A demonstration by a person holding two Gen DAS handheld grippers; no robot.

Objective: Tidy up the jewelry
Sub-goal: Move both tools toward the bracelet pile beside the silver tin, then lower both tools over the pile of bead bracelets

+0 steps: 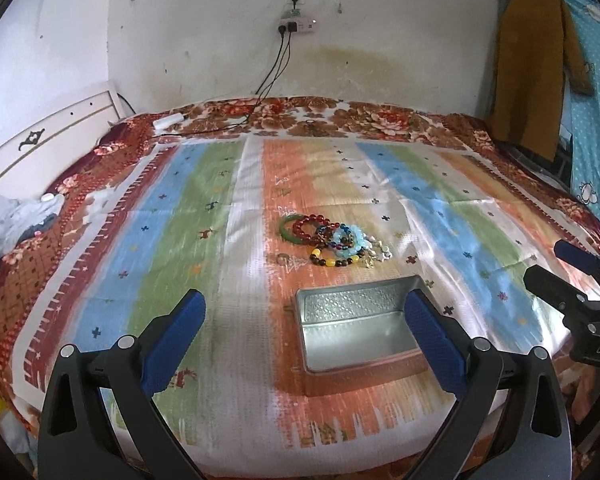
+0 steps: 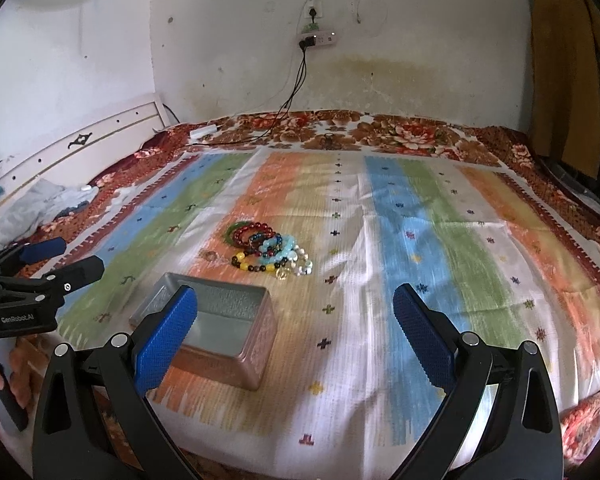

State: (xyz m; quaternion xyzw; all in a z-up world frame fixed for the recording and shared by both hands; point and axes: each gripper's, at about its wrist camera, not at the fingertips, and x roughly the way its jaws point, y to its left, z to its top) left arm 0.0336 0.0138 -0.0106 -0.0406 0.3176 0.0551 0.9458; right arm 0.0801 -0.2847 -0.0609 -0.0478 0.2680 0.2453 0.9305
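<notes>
Reaching past the empty metal tin (image 1: 352, 330) near the bed's front edge, I'd bring my wide-open right gripper (image 2: 296, 332) low over the bracelet pile (image 2: 270, 252) mid-bed, pinching one strand, left gripper (image 1: 304, 334) spread, idle.

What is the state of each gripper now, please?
Left gripper: open, holding nothing, above the tin.
Right gripper: open, holding nothing; the bracelets lie untouched on the bed.
</notes>
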